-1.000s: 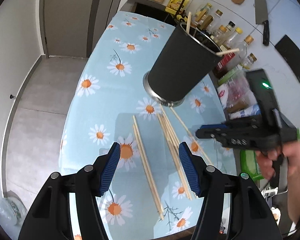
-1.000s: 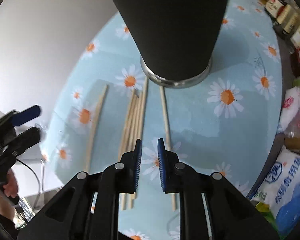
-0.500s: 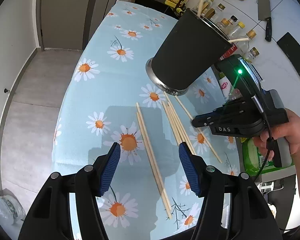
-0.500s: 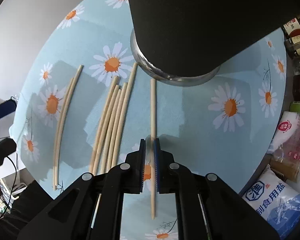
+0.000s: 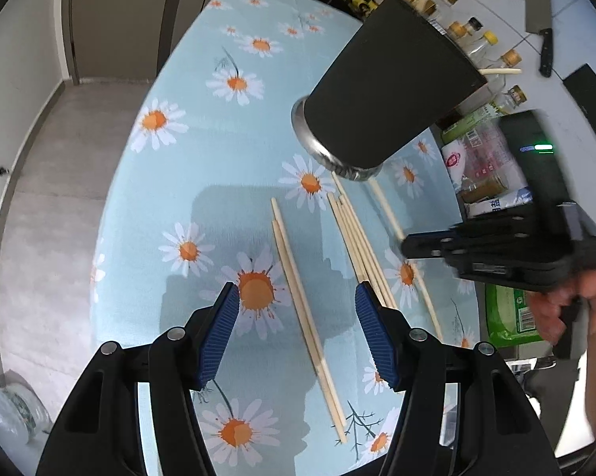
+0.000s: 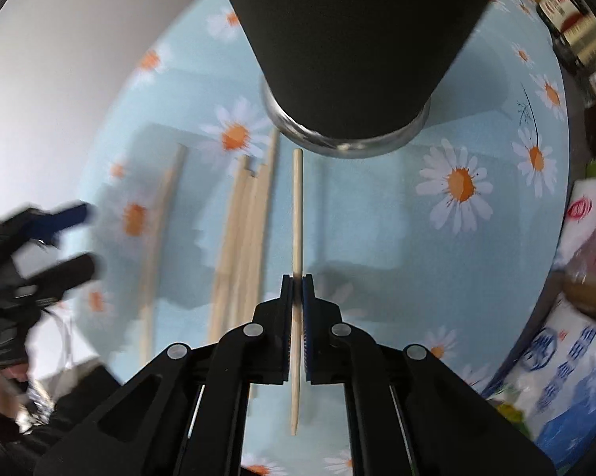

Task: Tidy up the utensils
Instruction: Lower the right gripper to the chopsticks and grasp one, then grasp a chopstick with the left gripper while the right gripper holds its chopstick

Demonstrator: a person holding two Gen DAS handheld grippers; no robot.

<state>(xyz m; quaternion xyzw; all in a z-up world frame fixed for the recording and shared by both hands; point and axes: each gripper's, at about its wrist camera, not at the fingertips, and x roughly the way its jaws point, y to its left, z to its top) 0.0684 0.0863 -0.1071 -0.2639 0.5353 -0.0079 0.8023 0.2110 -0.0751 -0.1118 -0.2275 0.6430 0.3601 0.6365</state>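
Here chopstick (image 6: 297, 214) clamped by right gripper (image 6: 297, 277), tip toward holder (image 6: 349, 39).

Black cup (image 5: 389, 87); blue daisy-print tablecloth (image 5: 202, 182); pale chopsticks (image 5: 305, 309).

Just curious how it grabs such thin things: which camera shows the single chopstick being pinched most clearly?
The right wrist view: the single chopstick runs straight between the closed right tongs. The left wrist view shows only blurred tongs from the side over it.
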